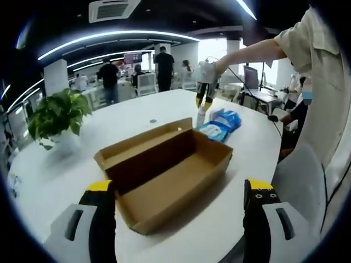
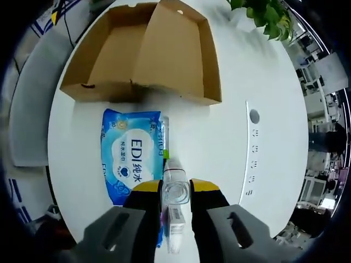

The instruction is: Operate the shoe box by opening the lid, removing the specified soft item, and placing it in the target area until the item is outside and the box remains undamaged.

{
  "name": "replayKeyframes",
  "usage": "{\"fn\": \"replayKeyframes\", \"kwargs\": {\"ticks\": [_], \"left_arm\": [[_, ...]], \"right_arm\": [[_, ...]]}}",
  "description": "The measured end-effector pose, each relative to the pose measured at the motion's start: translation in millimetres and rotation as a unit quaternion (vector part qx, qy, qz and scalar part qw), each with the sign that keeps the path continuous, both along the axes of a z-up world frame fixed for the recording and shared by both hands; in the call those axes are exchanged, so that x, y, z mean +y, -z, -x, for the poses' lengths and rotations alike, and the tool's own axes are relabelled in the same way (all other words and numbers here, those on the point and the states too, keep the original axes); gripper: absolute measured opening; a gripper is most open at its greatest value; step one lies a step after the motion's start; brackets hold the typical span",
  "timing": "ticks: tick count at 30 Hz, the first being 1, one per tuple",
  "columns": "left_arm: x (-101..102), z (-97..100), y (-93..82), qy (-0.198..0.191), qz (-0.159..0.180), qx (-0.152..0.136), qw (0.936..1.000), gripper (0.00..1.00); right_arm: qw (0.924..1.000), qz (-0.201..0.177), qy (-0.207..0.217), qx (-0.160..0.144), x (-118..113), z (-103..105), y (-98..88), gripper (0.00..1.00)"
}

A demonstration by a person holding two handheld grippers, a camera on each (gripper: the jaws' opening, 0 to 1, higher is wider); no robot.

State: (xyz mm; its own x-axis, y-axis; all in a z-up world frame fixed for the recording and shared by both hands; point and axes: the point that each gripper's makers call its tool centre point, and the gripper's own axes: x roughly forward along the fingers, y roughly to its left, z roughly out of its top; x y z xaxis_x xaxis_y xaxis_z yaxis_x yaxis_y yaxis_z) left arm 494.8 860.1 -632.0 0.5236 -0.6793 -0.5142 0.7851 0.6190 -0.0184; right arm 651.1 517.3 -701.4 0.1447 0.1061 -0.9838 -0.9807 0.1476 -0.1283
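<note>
Right gripper (image 2: 176, 189) has its yellow-tipped jaws drawn in narrow around a clear plastic bottle (image 2: 175, 193), one jaw on each side of it; seen from above, the bottle stands on the white table (image 2: 258, 71). Touching the bottle's side lies the blue wet-wipe pack (image 2: 130, 154), flat on the table and outside the shoe box (image 2: 143, 52). That cardboard box sits just beyond the pack, its lid folded back open and its inside bare brown card. Past the box, leaves of a potted plant (image 2: 263, 13) reach over the table's edge.

Left gripper (image 1: 181, 192) hangs with its jaws spread wide and nothing between them, just short of the shoe box (image 1: 164, 172). Beyond the box, the wipe pack (image 1: 220, 125) lies beside the right gripper (image 1: 204, 90), held by a person's outstretched arm (image 1: 247, 55). The plant (image 1: 57, 115) stands off to the box's side.
</note>
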Motion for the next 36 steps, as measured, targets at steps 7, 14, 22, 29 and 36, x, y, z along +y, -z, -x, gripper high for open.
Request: {"fn": "replayKeyframes", "kwargs": {"ticks": [7, 14, 22, 29, 36], "left_arm": [[-1, -2.0, 4.1, 0.0, -0.004, 0.005, 1.0, 1.0], [2, -5.1, 5.5, -0.004, -0.005, 0.008, 0.9999, 1.0], [4, -7.1, 9.6, -0.011, -0.009, 0.015, 0.9998, 0.98], [8, -7.4, 13.0, -0.018, -0.01, 0.021, 0.9996, 0.97], [17, -9.9, 16.7, -0.037, -0.018, 0.024, 0.9989, 0.92]], "right_arm": [[0.9999, -0.009, 0.007, 0.003, 0, -7, -0.2, 0.17], [0.9997, -0.02, 0.014, 0.007, 1, -10, 1.7, 0.17], [0.9995, -0.026, 0.015, -0.003, 1, -18, -0.7, 0.18], [0.9995, -0.027, 0.014, -0.01, 2, -20, -1.6, 0.19], [0.9992, -0.032, 0.013, -0.019, 4, -20, -9.4, 0.26]]}}
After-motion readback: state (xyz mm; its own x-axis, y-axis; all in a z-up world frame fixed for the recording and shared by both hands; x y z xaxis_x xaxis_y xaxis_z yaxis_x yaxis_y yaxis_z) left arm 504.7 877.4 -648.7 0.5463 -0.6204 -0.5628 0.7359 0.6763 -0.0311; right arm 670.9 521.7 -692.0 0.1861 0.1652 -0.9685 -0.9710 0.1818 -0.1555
